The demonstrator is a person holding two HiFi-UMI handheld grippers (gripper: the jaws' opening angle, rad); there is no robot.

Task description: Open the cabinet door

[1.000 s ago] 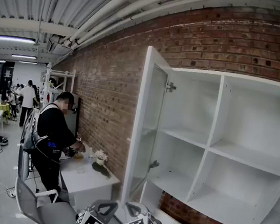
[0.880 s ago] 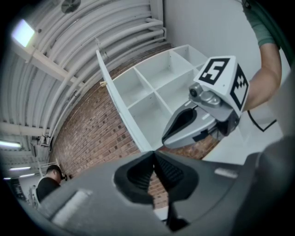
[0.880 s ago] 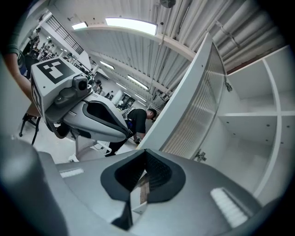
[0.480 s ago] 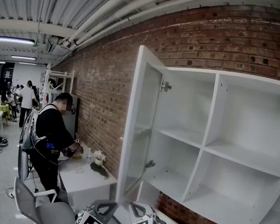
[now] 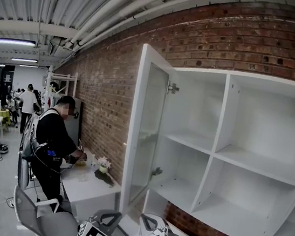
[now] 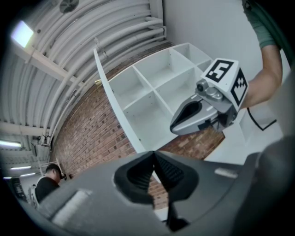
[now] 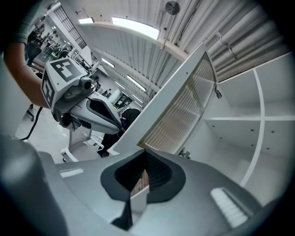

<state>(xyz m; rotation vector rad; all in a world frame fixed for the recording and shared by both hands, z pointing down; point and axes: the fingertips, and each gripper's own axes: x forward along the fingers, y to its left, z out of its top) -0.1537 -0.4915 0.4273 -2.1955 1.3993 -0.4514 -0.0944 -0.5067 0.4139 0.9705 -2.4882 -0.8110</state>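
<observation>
The cabinet door (image 5: 144,136) is already standing wide open, so the task is looking all but finished. It is hanging from the left side wall of the white wall cabinet (image 5: 213,146), held by a hinge (image 5: 173,88) near its top, and all the empty compartments behind it are showing. What is remaining, by my reading, is at most a little more swing towards the brick wall (image 5: 106,98) and then letting go.

The door is standing upright with its long axis running vertically. Its face is sitting roughly square to the cabinet front, and its free edge is pointing out into the room, towards the person. Its ribbed glass panel (image 7: 184,110) is filling most of the frame.

The right gripper (image 7: 144,156) is clamping its jaws on the door's bottom edge, and a sliver of white panel is showing between the pads. The left gripper (image 6: 154,154) is hanging just beside it, off the door, with its jaws pressed together on nothing
</observation>
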